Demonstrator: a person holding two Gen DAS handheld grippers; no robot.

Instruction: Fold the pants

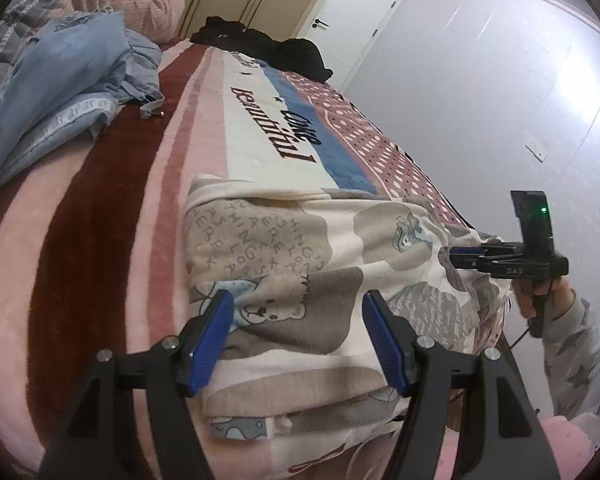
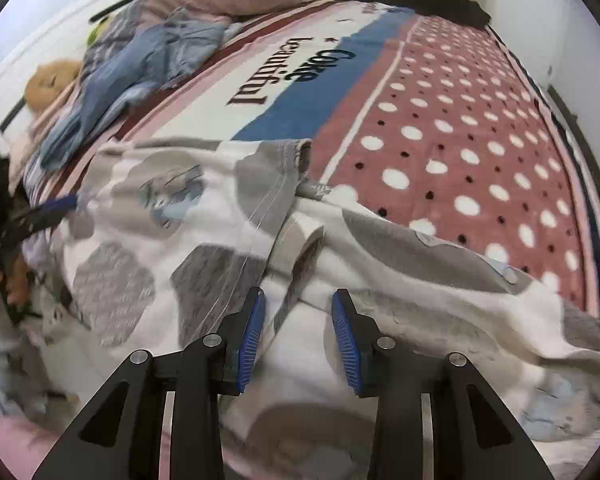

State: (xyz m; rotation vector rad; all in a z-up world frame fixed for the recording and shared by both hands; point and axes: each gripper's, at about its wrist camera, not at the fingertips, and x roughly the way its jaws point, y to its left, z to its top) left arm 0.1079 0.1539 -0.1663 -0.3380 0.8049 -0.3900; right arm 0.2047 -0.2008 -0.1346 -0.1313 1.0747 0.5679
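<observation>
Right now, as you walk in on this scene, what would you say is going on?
A person is folding printed pyjama pants on a bed covered with a striped and dotted blanket, holding a gripper in each hand. The left gripper is open above the folded end. The right gripper is also open, with no cloth between its pads, over the looser part of the pants. A blue garment and a black one lie further up the bed.

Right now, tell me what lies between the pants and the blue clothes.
Only bare blanket separates the pants from the blue clothes, seen in the left wrist view.
</observation>
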